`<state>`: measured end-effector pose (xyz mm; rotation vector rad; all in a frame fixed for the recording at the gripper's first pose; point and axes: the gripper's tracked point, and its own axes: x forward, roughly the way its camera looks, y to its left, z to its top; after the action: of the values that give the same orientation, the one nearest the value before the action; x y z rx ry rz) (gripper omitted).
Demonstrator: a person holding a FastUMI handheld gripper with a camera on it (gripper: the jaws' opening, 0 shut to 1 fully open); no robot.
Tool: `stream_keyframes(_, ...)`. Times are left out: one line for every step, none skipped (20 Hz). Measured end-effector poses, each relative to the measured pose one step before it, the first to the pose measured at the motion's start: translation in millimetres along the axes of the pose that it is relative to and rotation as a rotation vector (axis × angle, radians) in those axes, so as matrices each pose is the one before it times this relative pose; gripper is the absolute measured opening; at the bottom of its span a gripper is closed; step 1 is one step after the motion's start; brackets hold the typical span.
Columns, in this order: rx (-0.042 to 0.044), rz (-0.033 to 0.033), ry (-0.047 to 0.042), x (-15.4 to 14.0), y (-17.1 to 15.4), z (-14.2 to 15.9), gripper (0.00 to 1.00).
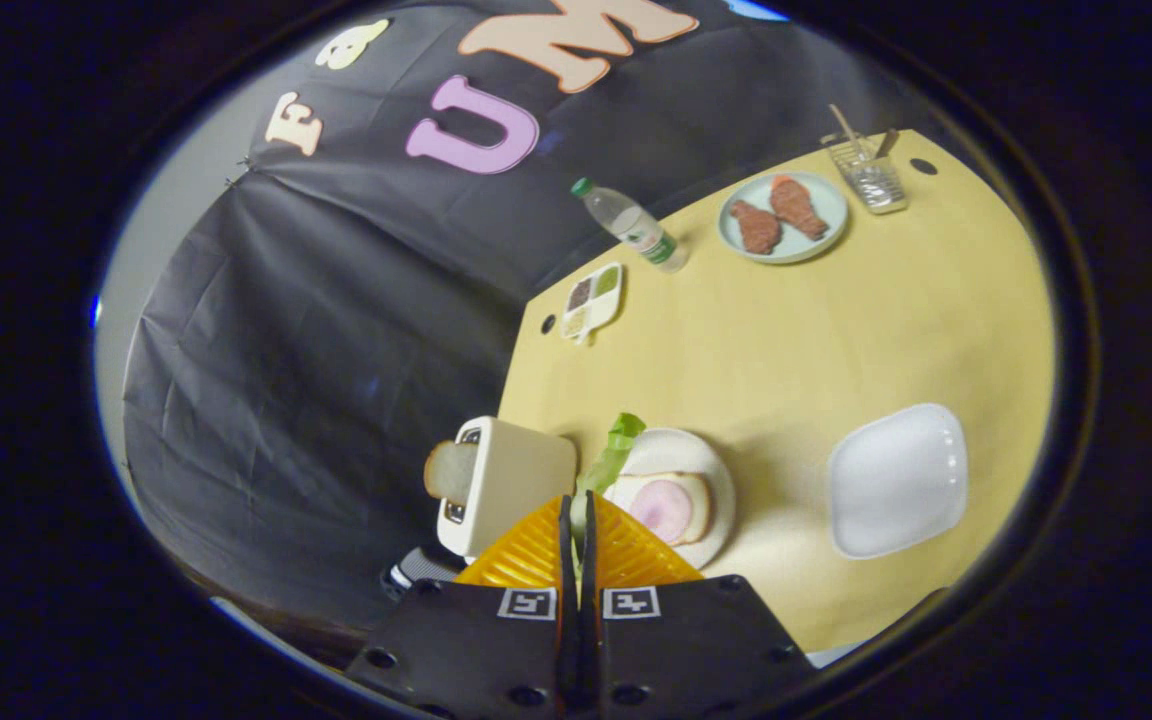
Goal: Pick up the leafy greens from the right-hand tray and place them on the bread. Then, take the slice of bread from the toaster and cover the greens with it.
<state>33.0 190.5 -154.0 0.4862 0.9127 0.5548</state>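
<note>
the gripper (576, 510) has its two fingers pressed nearly together, pinching the pale stem end of the green leafy lettuce piece (616, 445), which sticks up and away just beyond the fingertips. it hangs between the cream box-shaped toaster (511, 480) and the round white plate (701, 470) that carries the open slice of bread with a pink ham round on it (671, 505). the square white tray (898, 478) further to the right looks bare.

the leaf should be very light, thin and floppy, easy to tear or crease, so a narrow pinch at the stem seems the right hold; it may swing and land off-centre. from this tilted angle i cannot be sure both fingers really bite on it.

the tan slice of bread in the toaster's slot (449, 470) stands proud, stiff but crumbly; take it by the exposed edge, gently.
</note>
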Motion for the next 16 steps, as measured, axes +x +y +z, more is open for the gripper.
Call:
stream_keyframes(0.00063, 0.01532, 0.01329, 13.34, 10.83, -8.34, 0.03)
stream_keyframes(0.00246, 0.01682, 0.01408, 13.98, 9.63, -8.16, 0.03)
stream_keyframes(0.00115, 0.01341, 0.00969, 12.14, 7.06, -5.89, 0.03)
stream_keyframes(-0.0002, 0.01114, 0.00919, 7.56, 6.79, -5.65, 0.03)
stream_keyframes(0.00078, 0.00928, 0.00815, 10.01, 4.36, -4.76, 0.03)
stream_keyframes(0.00544, 0.00697, 0.00688, 10.33, 3.54, -4.87, 0.03)
stream_keyframes(0.00813, 0.00716, 0.00679, 8.97, 1.59, -3.36, 0.03)
stream_keyframes(0.00714, -0.00013, 0.00791, 5.55, -0.49, -5.36, 0.03)
stream_keyframes(0.00518, -0.00935, 0.00831, 5.76, -4.62, -3.02, 0.03)
stream_keyframes(0.00181, -0.01202, 0.00943, 6.74, -6.01, -3.31, 0.03)
stream_keyframes(0.002, -0.02342, 0.00816, 6.38, -9.81, -3.89, 0.03)
stream_keyframes(0.00245, -0.02384, 0.00728, 6.24, -11.0, -2.96, 0.03)
stream_keyframes(0.00698, -0.02477, 0.01336, 4.29, -12.7, -3.88, 0.03)
stream_keyframes(0.01441, -0.02371, 0.0102, 2.19, -12.67, -3.74, 0.03)
stream_keyframes(0.01636, -0.02388, 0.00552, 3.15, -12.61, -0.48, 0.03)
stream_keyframes(0.01676, -0.02737, 0.00338, 2.83, -14.41, -0.39, 0.03)
